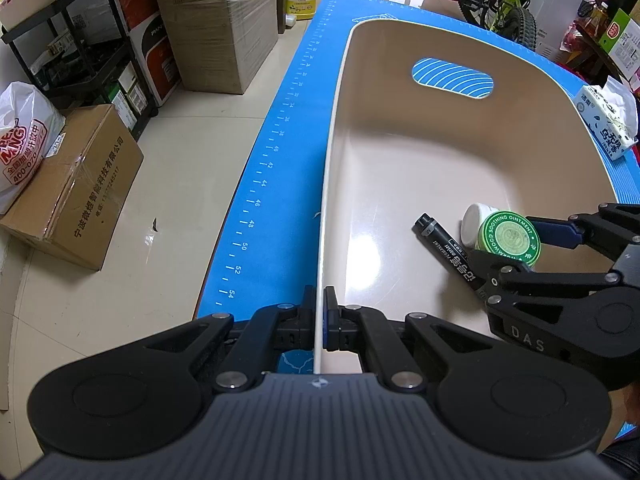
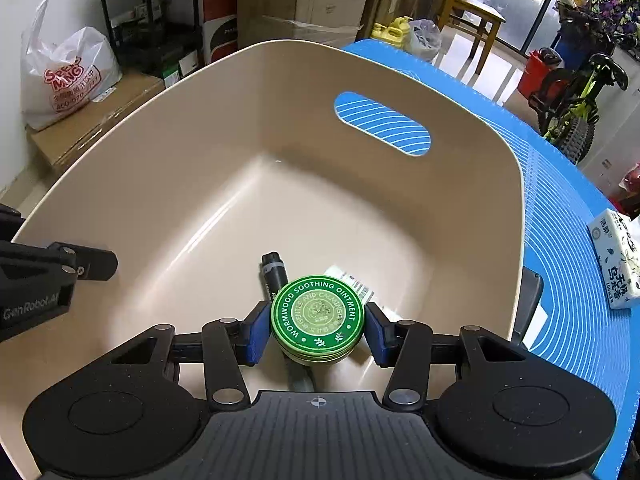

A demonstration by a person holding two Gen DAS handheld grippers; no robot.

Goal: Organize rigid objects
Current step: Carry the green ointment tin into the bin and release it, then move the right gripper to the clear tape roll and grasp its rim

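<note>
A beige plastic basin [image 1: 326,184] [image 2: 200,160] stands on a blue mat [image 1: 280,160]. My left gripper [image 1: 319,304] is shut on the basin's near left rim; one of its fingers [image 2: 96,266] shows at the left of the right wrist view. My right gripper [image 2: 317,330] [image 1: 520,258] is shut on a round green ointment tin [image 2: 317,317] [image 1: 510,240], its blue pads pressing both sides, low inside the basin. Under the tin on the basin floor lie a black marker [image 2: 274,274] [image 1: 440,246] and a white bottle [image 1: 474,220] [image 2: 356,284], both partly hidden.
A tissue pack [image 1: 604,120] [image 2: 618,264] lies on the mat right of the basin. Beyond the table's left edge are cardboard boxes [image 1: 76,188], a white shopping bag [image 1: 24,148] and a black shelf rack [image 1: 80,40]. A bicycle [image 2: 576,92] stands at the back right.
</note>
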